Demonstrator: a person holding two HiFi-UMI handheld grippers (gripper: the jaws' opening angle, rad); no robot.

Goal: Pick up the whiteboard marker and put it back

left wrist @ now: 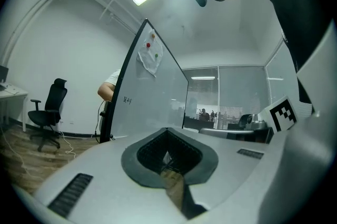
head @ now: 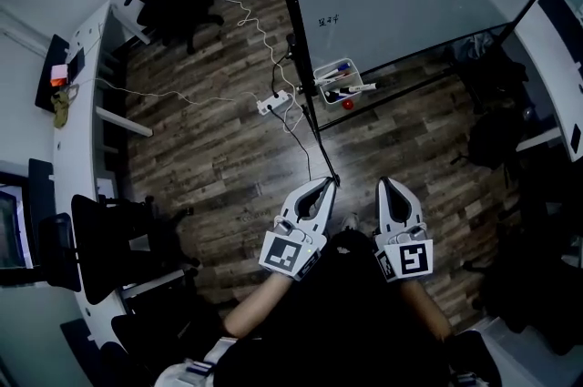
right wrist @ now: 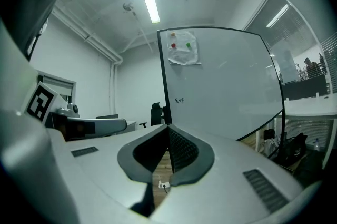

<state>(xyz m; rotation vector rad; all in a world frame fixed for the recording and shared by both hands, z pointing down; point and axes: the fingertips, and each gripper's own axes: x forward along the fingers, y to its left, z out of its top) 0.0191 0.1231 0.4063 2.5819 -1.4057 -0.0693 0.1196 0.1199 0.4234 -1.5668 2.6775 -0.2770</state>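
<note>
Pickup not yet begun: left tongs (head: 325, 182) and right tongs (head: 384, 183) are closed and empty, well apart from the marker (head: 357, 88) at the whiteboard tray (head: 326, 68).

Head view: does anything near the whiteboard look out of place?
One marker sticks out sideways past the tray instead of lying in it, and a small red thing lies just outside it.

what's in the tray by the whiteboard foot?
The tray holds a blue-capped marker, a white marker poking over its rim, and more overlapping; their count and the tray's bottom are hidden.
</note>
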